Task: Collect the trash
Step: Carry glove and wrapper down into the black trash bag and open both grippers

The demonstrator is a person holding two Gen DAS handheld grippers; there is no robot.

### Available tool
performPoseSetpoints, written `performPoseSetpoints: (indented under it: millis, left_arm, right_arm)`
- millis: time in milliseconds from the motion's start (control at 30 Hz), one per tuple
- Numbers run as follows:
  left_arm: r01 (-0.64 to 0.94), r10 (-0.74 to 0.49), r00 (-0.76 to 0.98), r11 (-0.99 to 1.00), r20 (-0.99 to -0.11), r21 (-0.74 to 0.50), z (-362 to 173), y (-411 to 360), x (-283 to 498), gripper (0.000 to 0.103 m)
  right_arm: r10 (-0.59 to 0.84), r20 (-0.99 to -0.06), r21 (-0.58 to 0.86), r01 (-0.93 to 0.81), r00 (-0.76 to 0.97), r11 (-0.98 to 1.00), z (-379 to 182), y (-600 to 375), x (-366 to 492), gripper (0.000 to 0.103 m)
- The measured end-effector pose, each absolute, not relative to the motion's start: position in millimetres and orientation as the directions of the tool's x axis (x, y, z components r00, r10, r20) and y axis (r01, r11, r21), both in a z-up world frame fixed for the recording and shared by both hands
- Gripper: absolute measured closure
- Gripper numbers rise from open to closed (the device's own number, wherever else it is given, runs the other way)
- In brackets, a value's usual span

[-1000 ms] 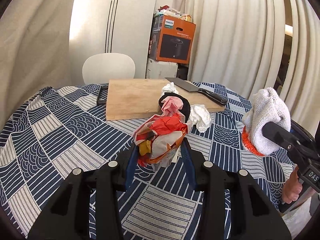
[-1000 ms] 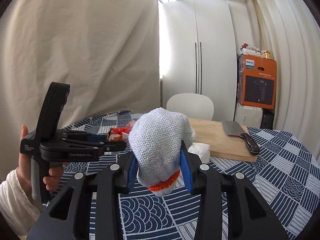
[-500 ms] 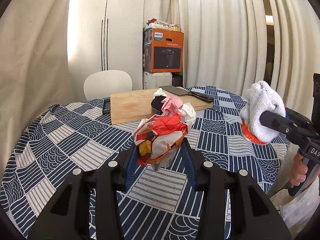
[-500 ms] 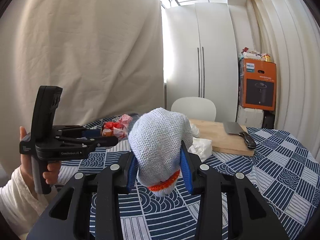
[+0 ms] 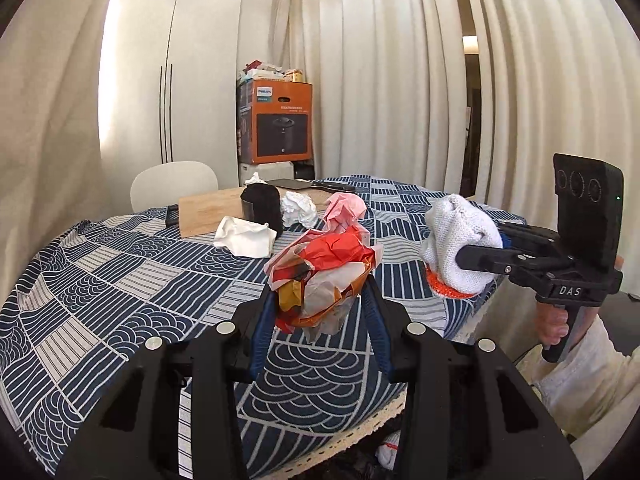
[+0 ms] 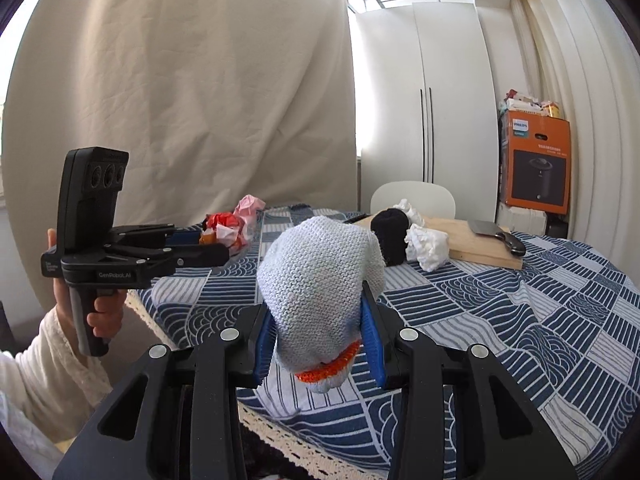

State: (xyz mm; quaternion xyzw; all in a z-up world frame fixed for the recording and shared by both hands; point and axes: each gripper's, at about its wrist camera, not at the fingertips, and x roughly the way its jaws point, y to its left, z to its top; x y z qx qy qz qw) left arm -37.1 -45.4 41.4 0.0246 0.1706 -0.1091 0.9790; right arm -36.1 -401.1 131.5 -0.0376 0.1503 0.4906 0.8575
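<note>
Two loads are held above the near edge of the patterned tablecloth (image 5: pixel 120 280): crumpled wrappers (image 5: pixel 320 276) pinched in the left gripper (image 5: pixel 320 312), a knitted glove (image 6: pixel 320 280) clamped in the right gripper (image 6: pixel 320 340).

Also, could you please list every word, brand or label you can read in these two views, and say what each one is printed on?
"PHILIPS": on the orange box by the curtains.
"DAS": on the right gripper body, seen from the left wrist view.
"GenRobot.AI": on the left gripper body, seen from the right wrist view.
Smaller print on the box and the small label on the left gripper's rear: too small to read.
</note>
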Motion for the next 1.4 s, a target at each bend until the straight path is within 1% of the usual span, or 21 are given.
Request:
performPoseSetpoints:
  millis: [167, 333, 433, 600, 767, 833, 967, 1200, 1267, 1400]
  left_arm:
    - [0.298, -0.272, 0.892, 0.954, -0.361, 0.02, 25, -60, -57, 0.06]
    - [0.413, -0.37, 0.82, 0.911, -0.436, 0.004, 9, -76, -72, 0.06]
    - [0.47, -0.428, 0.76, 0.882, -0.489, -0.04, -2, -82, -74, 0.06]
    - [0.506, -0.43, 0.677, 0.861, -0.597, -0.048, -30, -91, -71, 0.06]
    - [0.506, -0.401, 0.606, 0.861, -0.688, -0.056, -57, -89, -56, 0.06]
    - [0.5, -0.372, 0.584, 0.865, -0.722, -0.041, -67, -89, -49, 0.06]
    - [0.489, -0.307, 0.548, 0.872, -0.778, 0.0, -81, -87, -37, 0.06]
    - [0.484, -0.164, 0.488, 0.868, -0.857, 0.109, -105, -87, -23, 0.06]
    - [0.483, -0.126, 0.473, 0.865, -0.872, 0.137, -113, -87, -20, 0.06]
    - [0.515, -0.086, 0.463, 0.836, -0.882, 0.189, -119, -94, -18, 0.06]
  right_arm:
    - [0.848, -0.323, 0.108, -0.873, 0.421, 0.475, 114, -411, -51, 0.068]
    - [0.862, -0.368, 0.115, -0.903, 0.349, 0.415, 102, -415, -68, 0.068]
    - [0.853, -0.428, 0.112, -0.919, 0.298, 0.377, 91, -411, -77, 0.068]
    - [0.795, -0.556, 0.098, -0.93, 0.244, 0.354, 64, -397, -87, 0.068]
    - [0.691, -0.687, 0.064, -0.929, 0.225, 0.366, 35, -375, -87, 0.068]
    - [0.654, -0.724, 0.061, -0.925, 0.218, 0.376, 25, -366, -82, 0.068]
    - [0.573, -0.786, 0.006, -0.924, 0.233, 0.383, 7, -345, -75, 0.068]
    - [0.473, -0.843, -0.071, -0.924, 0.257, 0.375, -19, -320, -65, 0.068]
    - [0.438, -0.855, -0.105, -0.919, 0.278, 0.379, -25, -315, -62, 0.068]
    - [0.37, -0.867, -0.186, -0.904, 0.335, 0.385, -34, -303, -59, 0.068]
